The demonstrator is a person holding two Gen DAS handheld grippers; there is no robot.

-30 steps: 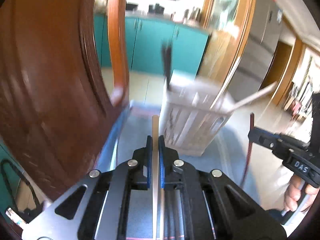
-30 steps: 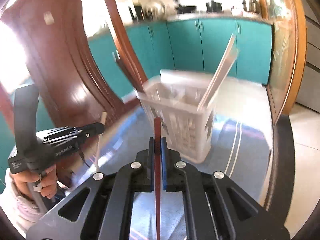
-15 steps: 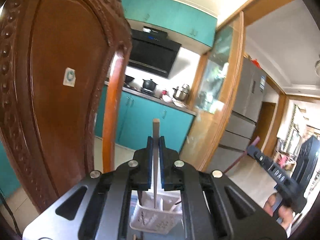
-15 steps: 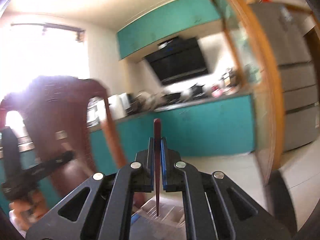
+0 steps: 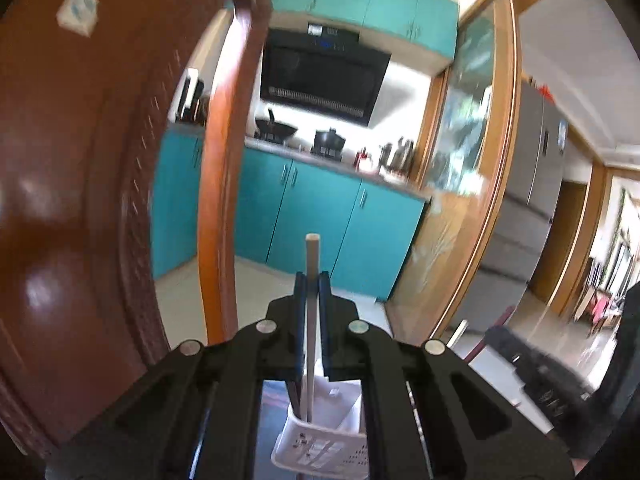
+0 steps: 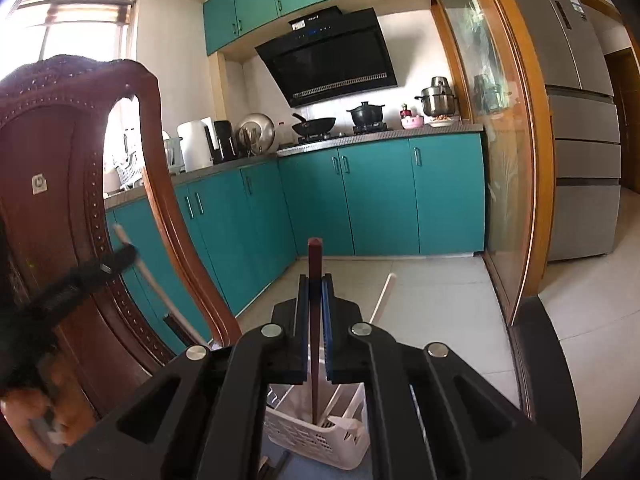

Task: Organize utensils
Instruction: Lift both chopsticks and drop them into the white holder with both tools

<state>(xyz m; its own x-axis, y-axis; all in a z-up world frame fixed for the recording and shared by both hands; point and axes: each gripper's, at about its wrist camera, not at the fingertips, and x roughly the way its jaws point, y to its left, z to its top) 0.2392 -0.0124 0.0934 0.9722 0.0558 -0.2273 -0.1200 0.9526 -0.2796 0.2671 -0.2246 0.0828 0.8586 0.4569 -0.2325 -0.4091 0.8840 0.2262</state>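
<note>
My left gripper [image 5: 311,280] is shut on a pale wooden chopstick [image 5: 312,256] held upright, its lower end down inside the white perforated utensil basket [image 5: 320,446]. My right gripper [image 6: 315,282] is shut on a dark red chopstick [image 6: 315,256], also upright, its lower end inside the same basket [image 6: 320,440]. Another pale chopstick [image 6: 383,296] leans out of the basket on the right. In the right wrist view the left gripper [image 6: 120,258] shows at the left with its pale chopstick [image 6: 154,284]. In the left wrist view the right gripper [image 5: 520,354] is blurred at the right.
A carved dark wooden chair back [image 6: 60,200] stands close on the left and fills the left side of the left wrist view [image 5: 80,200]. Teal kitchen cabinets [image 6: 360,196], a glass sliding door [image 6: 500,160] and a fridge [image 6: 580,140] lie behind. The basket stands on a blue surface.
Both grippers have tilted up from looking at the basket to looking across the kitchen. Both chopsticks now stand upright with their lower ends in the basket below the grippers.
</note>
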